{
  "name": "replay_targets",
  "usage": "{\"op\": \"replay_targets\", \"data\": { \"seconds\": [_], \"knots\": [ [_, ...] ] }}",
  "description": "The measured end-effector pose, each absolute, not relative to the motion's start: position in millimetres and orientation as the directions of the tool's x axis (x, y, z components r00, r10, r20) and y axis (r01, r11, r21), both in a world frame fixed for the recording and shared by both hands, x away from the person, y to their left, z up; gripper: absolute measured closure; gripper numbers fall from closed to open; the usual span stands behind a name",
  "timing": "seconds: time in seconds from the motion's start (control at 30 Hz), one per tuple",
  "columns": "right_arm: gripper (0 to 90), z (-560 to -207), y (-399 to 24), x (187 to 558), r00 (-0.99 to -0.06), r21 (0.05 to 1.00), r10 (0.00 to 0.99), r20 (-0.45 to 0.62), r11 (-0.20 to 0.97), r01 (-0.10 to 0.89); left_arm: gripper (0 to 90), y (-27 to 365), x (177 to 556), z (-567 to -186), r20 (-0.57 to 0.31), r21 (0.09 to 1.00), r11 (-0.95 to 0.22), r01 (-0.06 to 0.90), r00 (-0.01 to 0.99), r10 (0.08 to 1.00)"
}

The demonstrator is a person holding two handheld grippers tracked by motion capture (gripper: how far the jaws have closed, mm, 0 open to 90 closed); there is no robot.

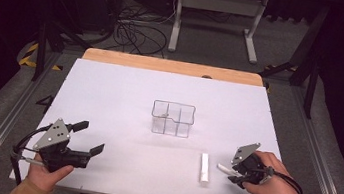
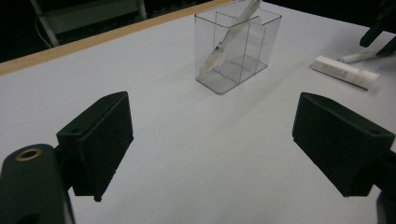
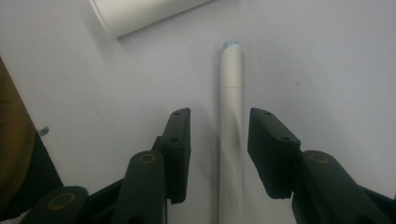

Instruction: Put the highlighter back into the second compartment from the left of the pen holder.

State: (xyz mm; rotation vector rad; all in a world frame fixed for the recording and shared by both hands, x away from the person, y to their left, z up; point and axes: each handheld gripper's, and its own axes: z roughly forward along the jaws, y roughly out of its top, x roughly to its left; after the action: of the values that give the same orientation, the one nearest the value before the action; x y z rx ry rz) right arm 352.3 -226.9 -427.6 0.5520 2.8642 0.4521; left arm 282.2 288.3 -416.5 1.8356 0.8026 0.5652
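your right gripper (image 3: 218, 140) sits low over the white table (image 1: 110, 94) at about the 4 o'clock corner in the high view, its jaws straddling a slim white pen (image 3: 231, 121) that lies flat on the surface. the jaws are partly spread, one on each side of the pen's barrel, and in the right gripper view a sliver of table shows between each pad and the pen, so nothing is pinched. the pen's pale blue tip points toward 12 o'clock in that view.

just beyond the tip, at about 11 o'clock in the right gripper view, lies a white tube (image 3: 140, 11), flat and apart from the pen. in the high view the tube (image 1: 205, 167) lies just to the 9 o'clock side of your right gripper (image 1: 228, 171).

your left gripper (image 1: 89, 137) rests near the 8 o'clock corner, jaws spread wide with only bare table between them.

a clear divided box (image 1: 172, 119) stands upright at the middle of the table, well apart from both grippers. in the left gripper view a white pen-like stick (image 2: 226, 39) leans tilted in one of its compartments.
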Motion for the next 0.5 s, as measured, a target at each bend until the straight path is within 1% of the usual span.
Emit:
{"op": "replay_targets", "data": {
  "seconds": [0.03, 0.13, 0.17, 0.3, 0.43, 0.5],
  "knots": [
    [62.8, -428.4, -226.5, 352.2, -0.912, 0.320, 0.392, -0.123, 0.885, 0.337, 13.3, 288.1, 282.1, -416.6, 0.017, 0.925, -0.265, 0.271, 0.669, 0.743],
    [65.7, -432.1, -227.1, 354.7, -0.920, 0.298, 0.365, -0.142, 0.902, 0.312, 13.2, 287.9, 282.0, -416.7, 0.016, 0.925, -0.265, 0.271, 0.670, 0.742],
    [66.8, -432.3, -226.7, 354.5, -0.917, 0.286, 0.372, -0.140, 0.902, 0.323, 13.2, 287.9, 282.0, -416.6, 0.017, 0.925, -0.267, 0.271, 0.672, 0.741],
    [72.3, -434.5, -227.1, 357.2, -0.922, 0.272, 0.353, -0.156, 0.913, 0.304, 13.2, 287.9, 281.9, -416.6, 0.019, 0.925, -0.268, 0.269, 0.672, 0.740],
    [78.0, -436.7, -226.6, 358.3, -0.922, 0.257, 0.352, -0.161, 0.917, 0.305, 13.2, 287.8, 281.9, -416.8, 0.017, 0.925, -0.267, 0.271, 0.672, 0.741],
    [78.5, -438.0, -226.2, 358.7, -0.923, 0.250, 0.349, -0.162, 0.919, 0.304, 13.2, 287.9, 281.9, -416.9, 0.017, 0.925, -0.266, 0.271, 0.672, 0.741]
  ]
}}
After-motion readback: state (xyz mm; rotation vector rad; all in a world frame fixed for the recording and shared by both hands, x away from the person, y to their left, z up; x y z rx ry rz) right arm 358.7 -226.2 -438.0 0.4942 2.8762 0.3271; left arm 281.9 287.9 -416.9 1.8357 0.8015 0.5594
